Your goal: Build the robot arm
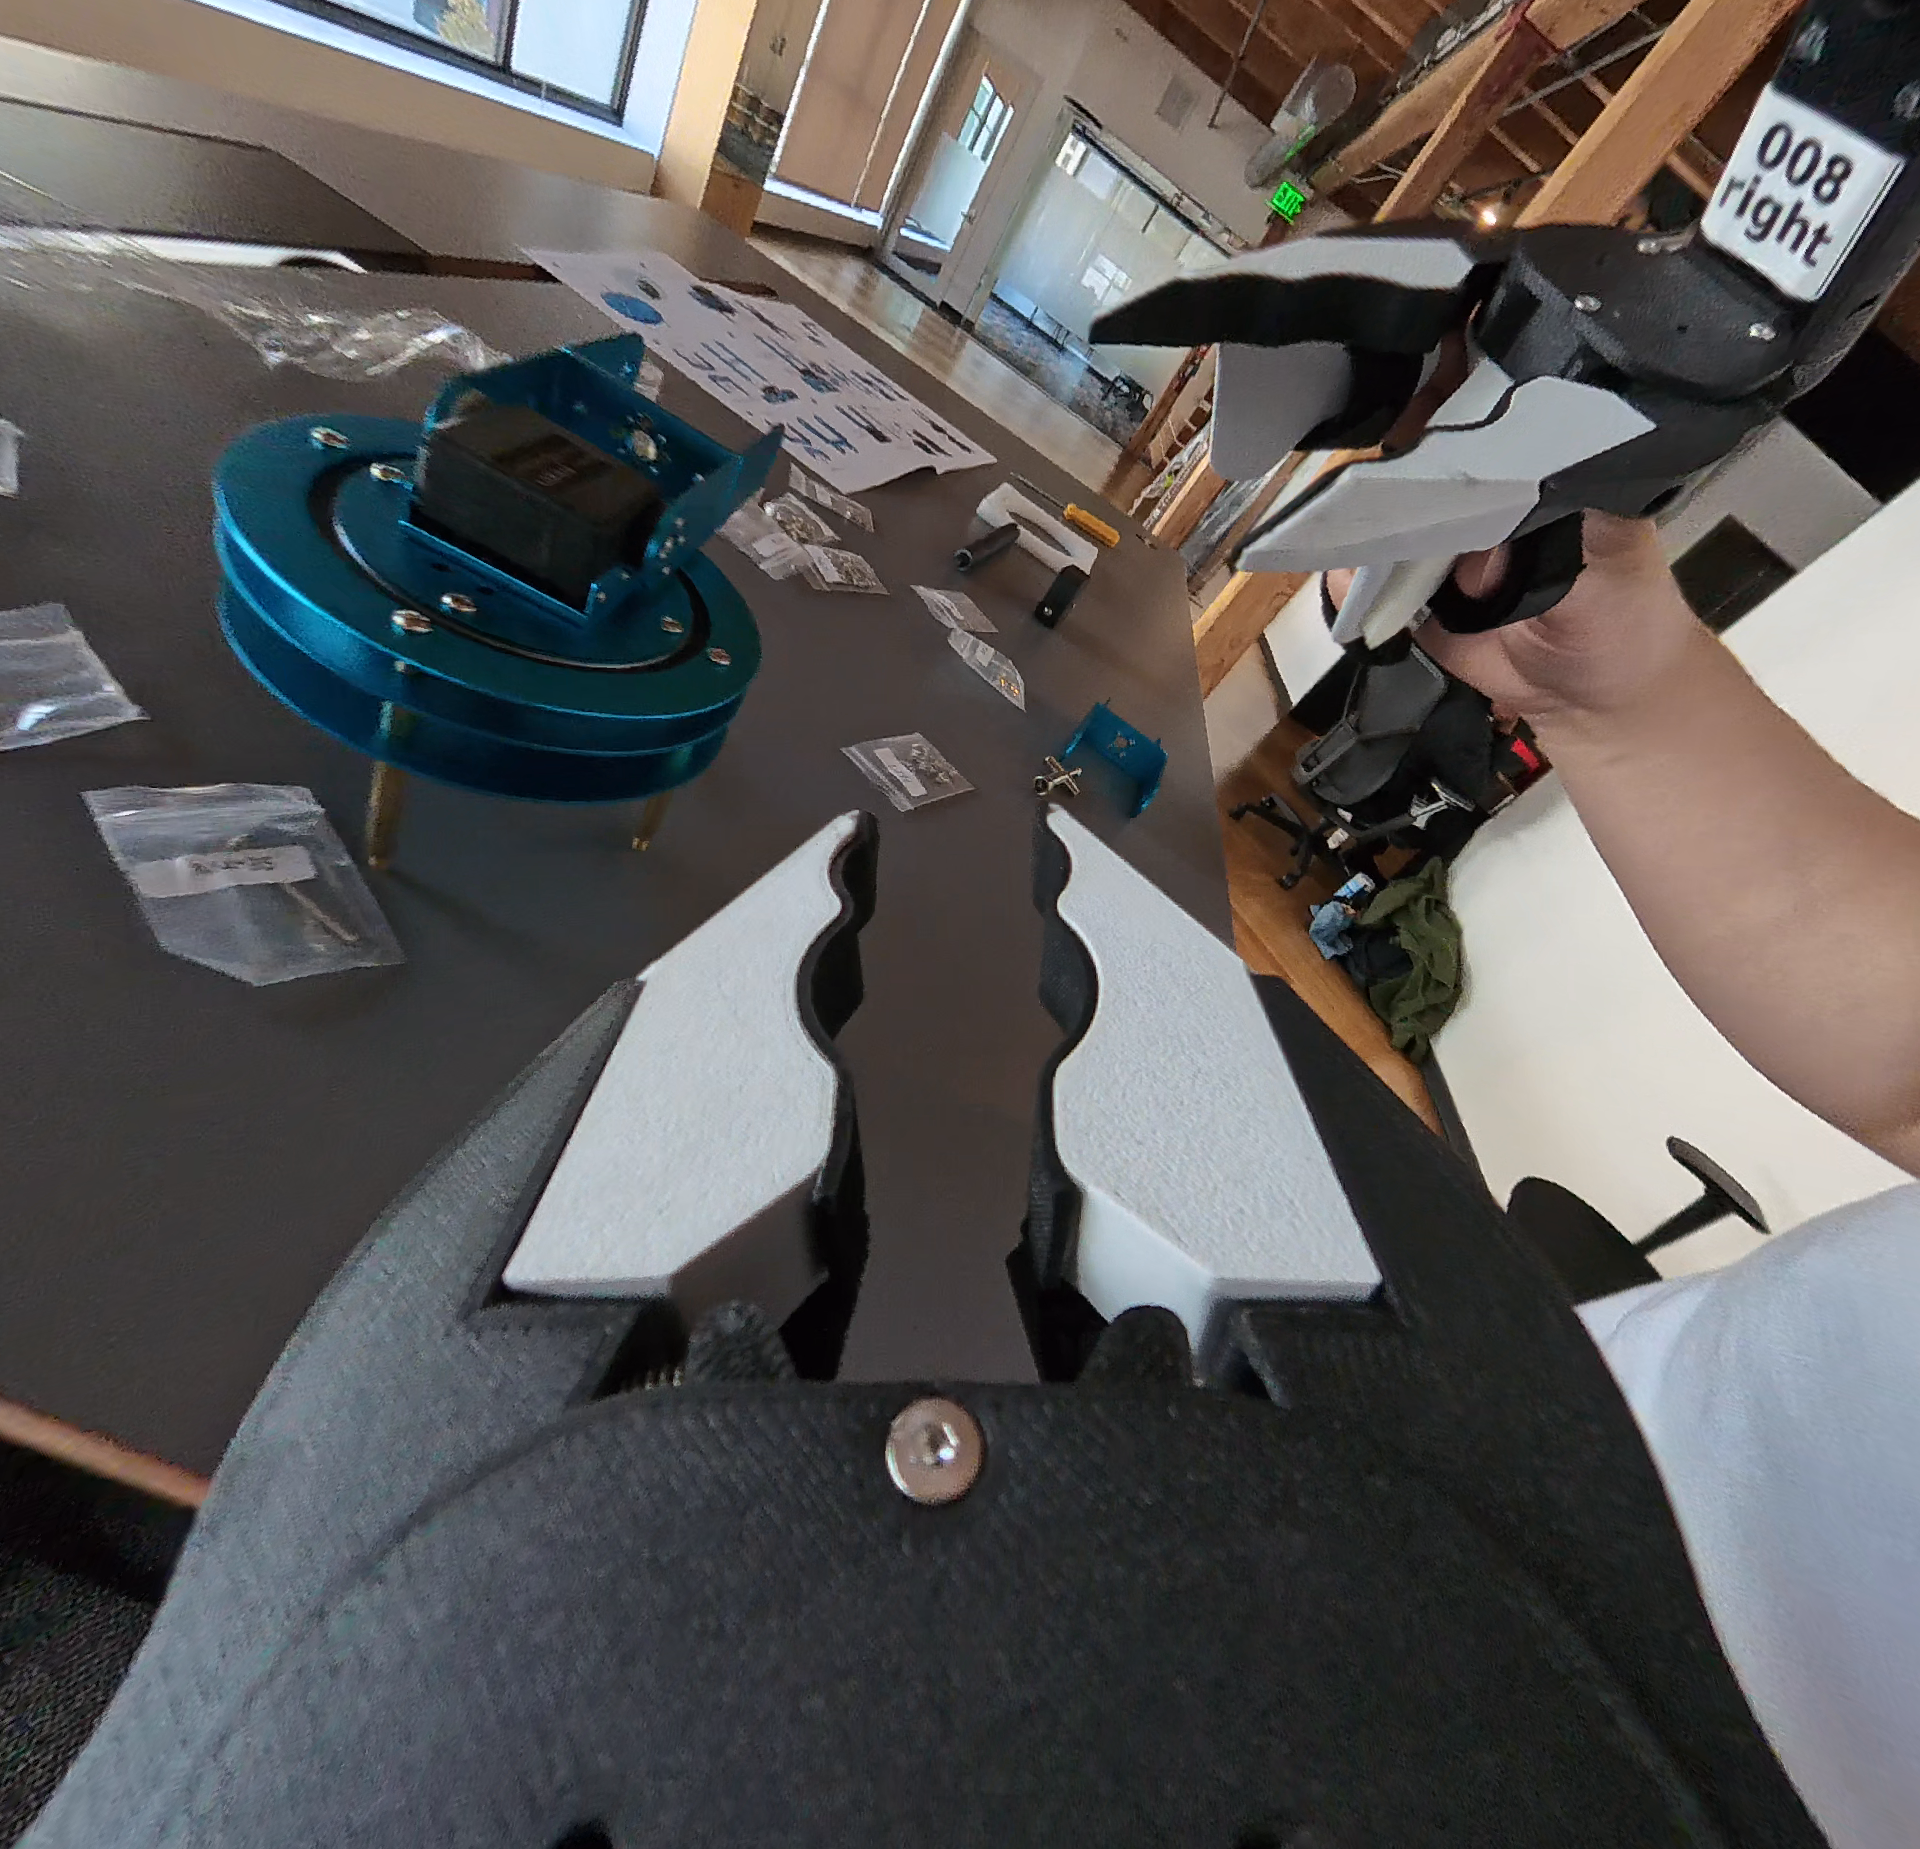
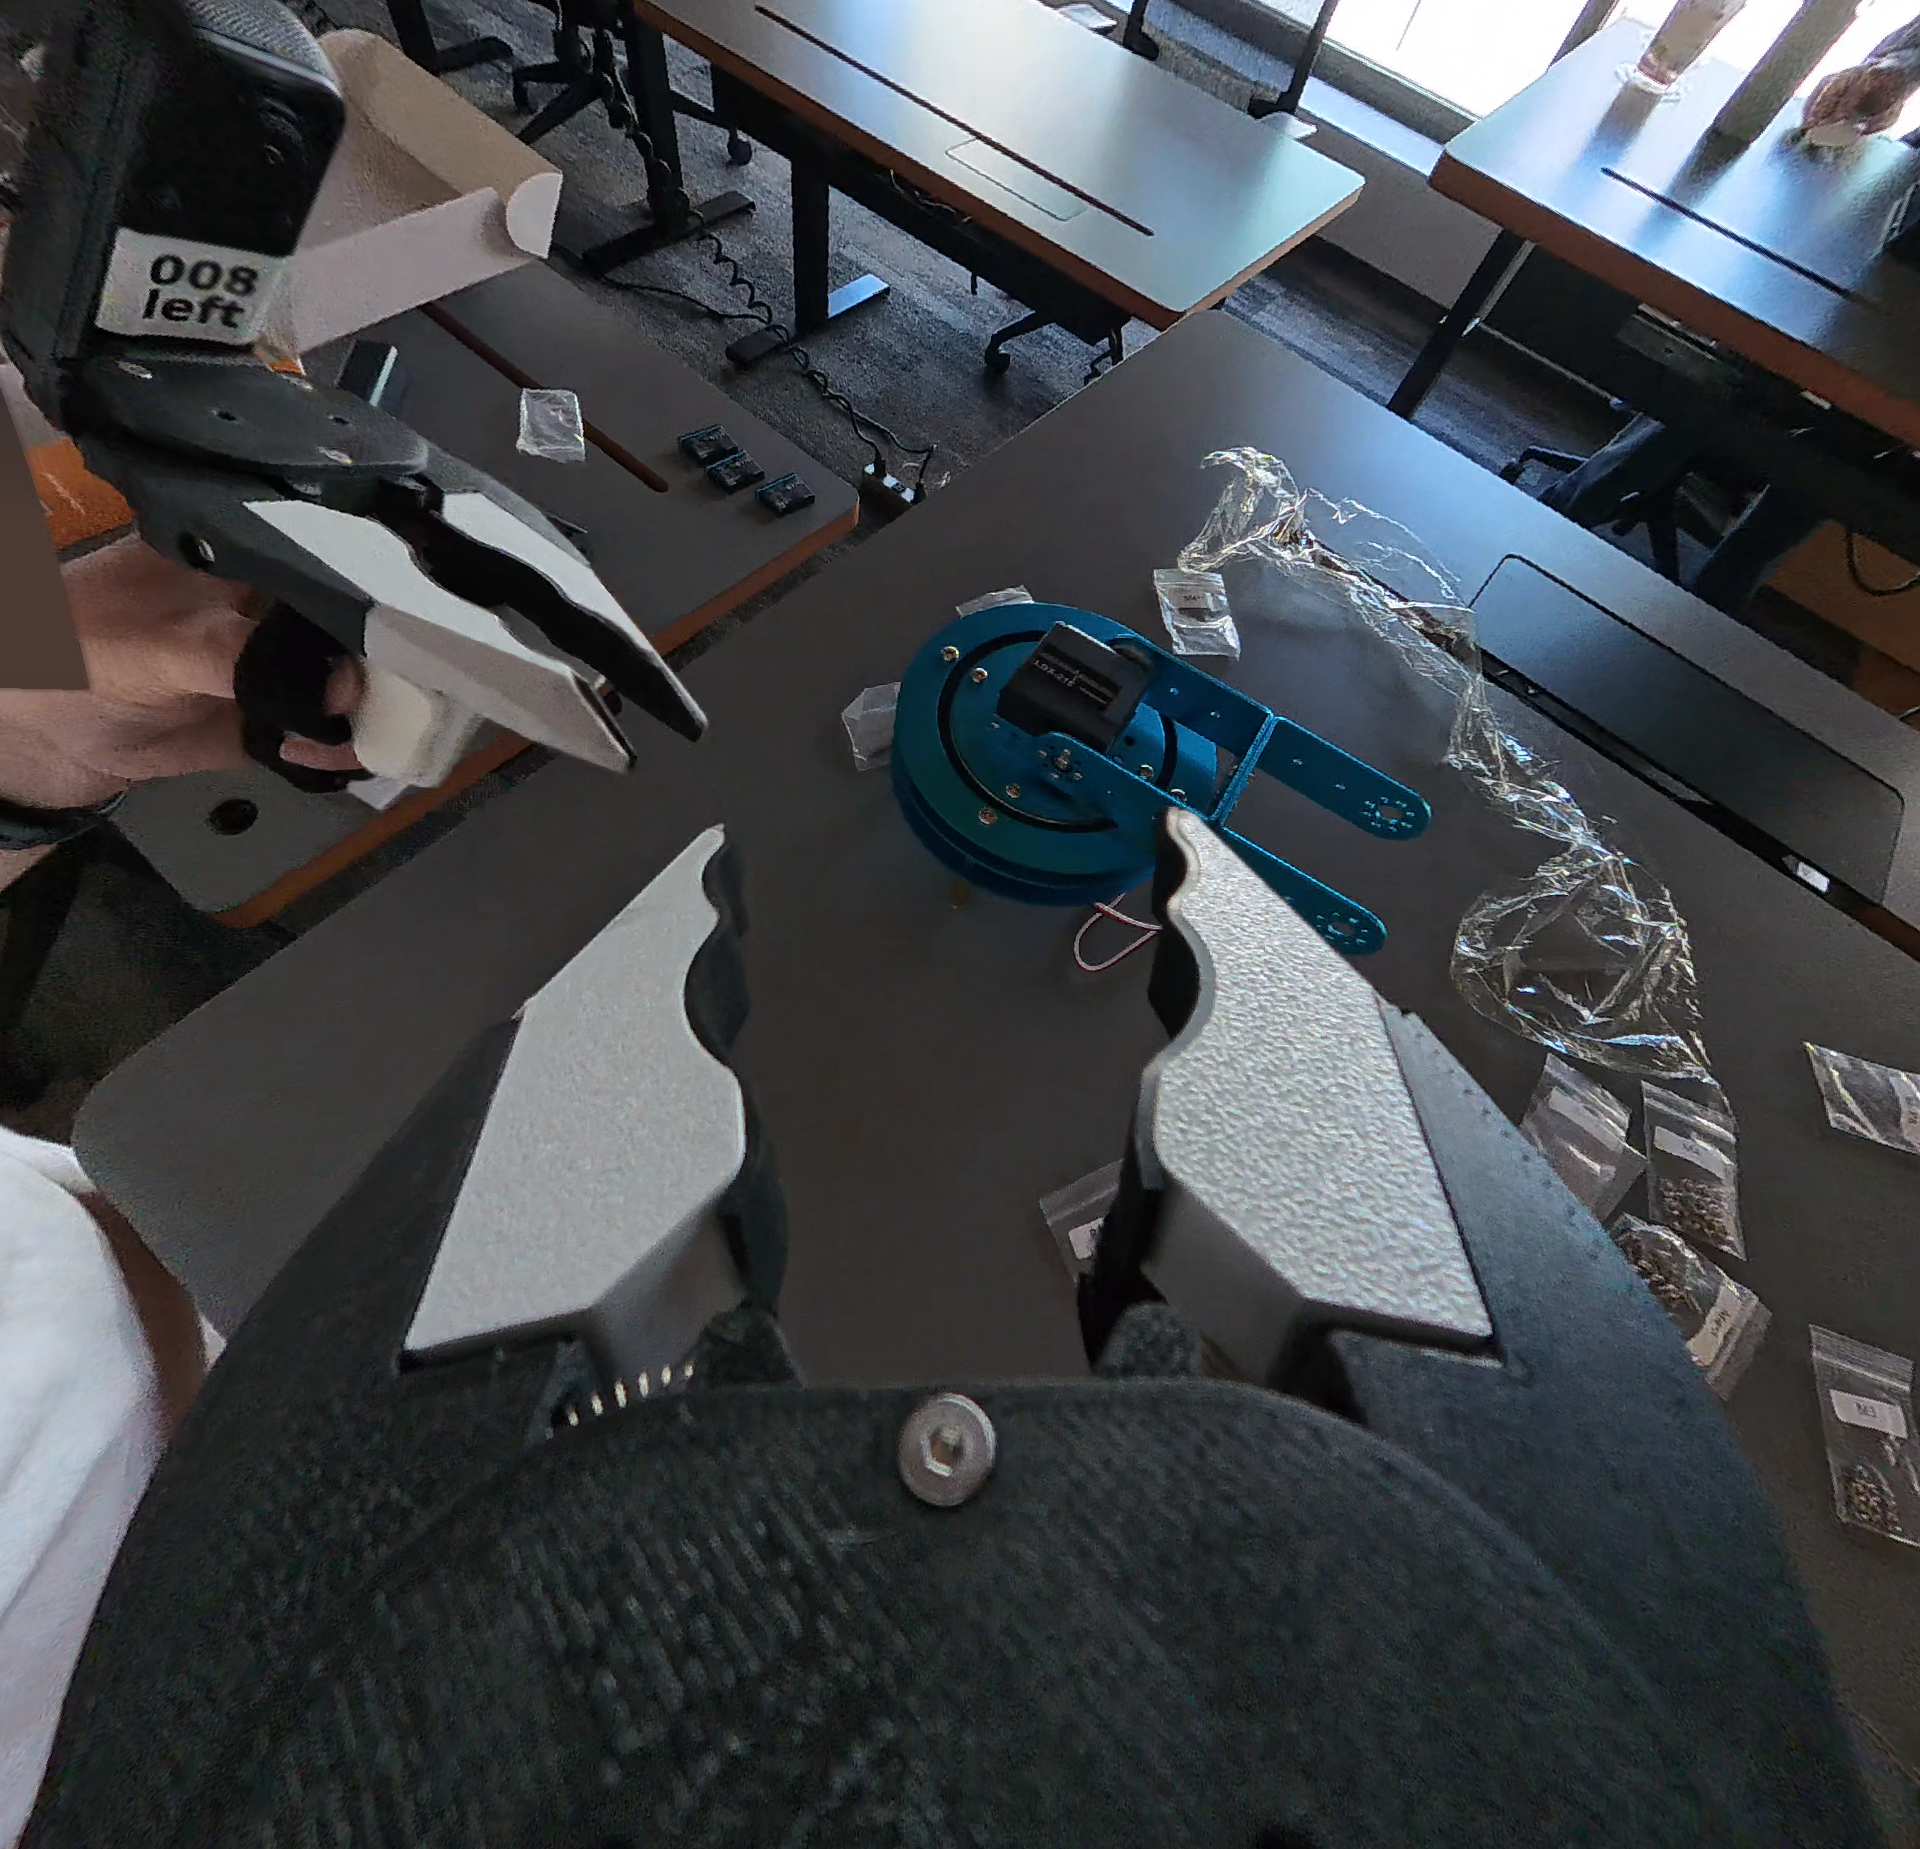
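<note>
The dark tabletop (image 2: pixel 935 1072) carried a blue round base (image 2: pixel 1013 760) with a black servo (image 2: pixel 1075 682) atop. Both the left gripper (image 1: pixel 951 833) and right gripper (image 2: pixel 940 843) hung above it, fingers spread, empty. Small parts bags (image 1: pixel 244 880) lay around.

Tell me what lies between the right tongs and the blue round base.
In the right wrist view, mostly bare dark table separates the open right tongs from the blue round base; only a thin red-and-white wire lies there, beside the base.
</note>
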`<state>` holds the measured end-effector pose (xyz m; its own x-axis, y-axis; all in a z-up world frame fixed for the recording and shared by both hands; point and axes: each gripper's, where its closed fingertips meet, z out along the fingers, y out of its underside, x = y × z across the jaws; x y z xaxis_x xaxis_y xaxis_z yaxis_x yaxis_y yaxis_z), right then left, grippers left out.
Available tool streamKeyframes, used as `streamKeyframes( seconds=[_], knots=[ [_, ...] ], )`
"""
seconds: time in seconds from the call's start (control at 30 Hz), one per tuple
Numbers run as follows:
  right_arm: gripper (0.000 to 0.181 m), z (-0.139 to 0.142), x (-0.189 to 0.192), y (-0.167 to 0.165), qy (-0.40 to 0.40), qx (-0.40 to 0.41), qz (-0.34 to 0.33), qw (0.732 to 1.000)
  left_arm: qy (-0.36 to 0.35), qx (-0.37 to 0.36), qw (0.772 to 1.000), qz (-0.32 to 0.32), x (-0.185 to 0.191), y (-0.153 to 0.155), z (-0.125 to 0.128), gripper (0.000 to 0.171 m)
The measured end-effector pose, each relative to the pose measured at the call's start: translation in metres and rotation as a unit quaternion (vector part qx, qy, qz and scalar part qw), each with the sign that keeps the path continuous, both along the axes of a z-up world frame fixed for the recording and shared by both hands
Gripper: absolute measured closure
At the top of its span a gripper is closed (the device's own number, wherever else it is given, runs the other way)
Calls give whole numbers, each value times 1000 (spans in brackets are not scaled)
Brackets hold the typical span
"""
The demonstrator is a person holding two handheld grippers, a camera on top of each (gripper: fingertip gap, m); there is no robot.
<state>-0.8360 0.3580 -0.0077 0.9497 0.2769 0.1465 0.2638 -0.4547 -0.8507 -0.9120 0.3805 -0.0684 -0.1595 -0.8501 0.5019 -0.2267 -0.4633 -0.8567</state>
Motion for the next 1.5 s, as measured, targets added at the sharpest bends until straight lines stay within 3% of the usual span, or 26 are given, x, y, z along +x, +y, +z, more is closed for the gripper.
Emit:
streamKeyframes(
  seconds=[0.17,0.37,0.43,0.53,0.63,0.7,0.87,1.03,1.1,1.23,1.37,1.5],
  knots=[
    [112,-16,16,-15,-37,-3,-24,999,13,18,1000,20,-25,8,-15,143],
    [150,-98,44,-50,-61,-123,-31,990,24,6,997,71,-59,17,-40,144],
    [151,-124,56,-58,-54,-164,-25,985,24,1,996,87,-63,19,-38,145],
    [136,-152,82,-65,-69,-205,1,976,38,11,993,110,-58,18,-31,144],
    [114,-167,101,-66,-46,-230,32,972,57,26,987,147,-52,15,-19,143],
    [111,-174,108,-64,-27,-239,52,969,61,30,983,168,-49,10,-11,143],
    [117,-179,113,-58,-19,-244,97,965,79,30,970,230,-55,-2,-7,143],
    [129,-179,113,-61,-19,-252,81,964,120,5,950,290,-87,-1,-24,143],
    [128,-178,110,-62,-25,-245,77,966,165,4,915,367,-129,22,-38,141],
    [119,-162,110,-57,-43,-198,42,978,231,43,798,555,-284,91,-59,139],
    [119,-124,91,-39,-54,-127,17,990,233,-140,753,599,-425,137,-128,122],
    [121,-87,54,-6,-89,-78,-33,992,202,-264,705,626,-530,189,-221,131]
  ],
)
